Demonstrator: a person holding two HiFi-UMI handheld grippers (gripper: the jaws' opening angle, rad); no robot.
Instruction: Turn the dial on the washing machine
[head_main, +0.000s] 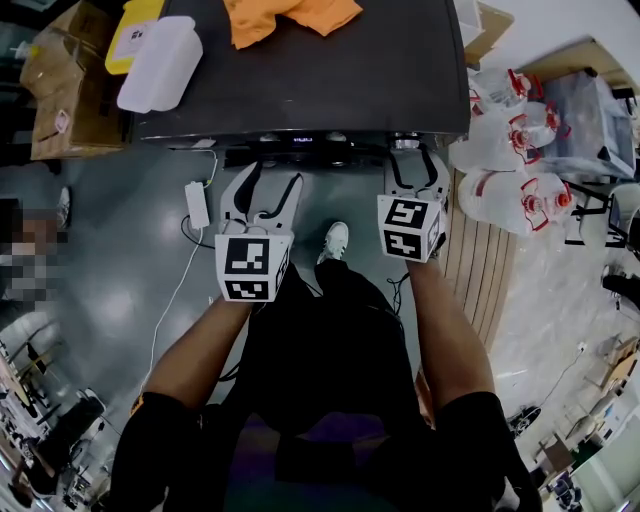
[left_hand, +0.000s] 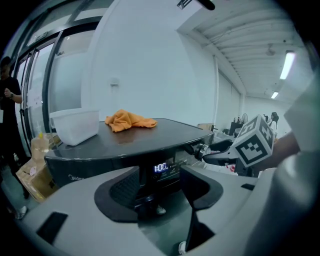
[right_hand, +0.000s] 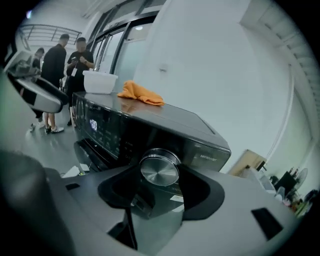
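Observation:
The dark washing machine (head_main: 300, 90) stands right in front of me, its lit display (left_hand: 161, 167) reading 1:00. Its round silver dial (right_hand: 159, 169) sits at the right end of the front panel. My right gripper (right_hand: 159, 178) is shut on this dial, one dark pad against each side of it. The head view shows that gripper (head_main: 418, 168) up against the panel, and in the left gripper view it reaches the dial (left_hand: 201, 149) from the right. My left gripper (head_main: 262, 198) hangs open a little short of the panel, level with the display, with nothing between its pads (left_hand: 120, 190).
An orange cloth (head_main: 285, 15) and a white plastic tub (head_main: 160, 62) lie on the machine's top. Cardboard boxes (head_main: 70, 90) stand to its left, large water jugs (head_main: 510, 150) to its right. A white adapter with a cable (head_main: 196, 205) lies on the floor. People (right_hand: 65, 75) stand further off.

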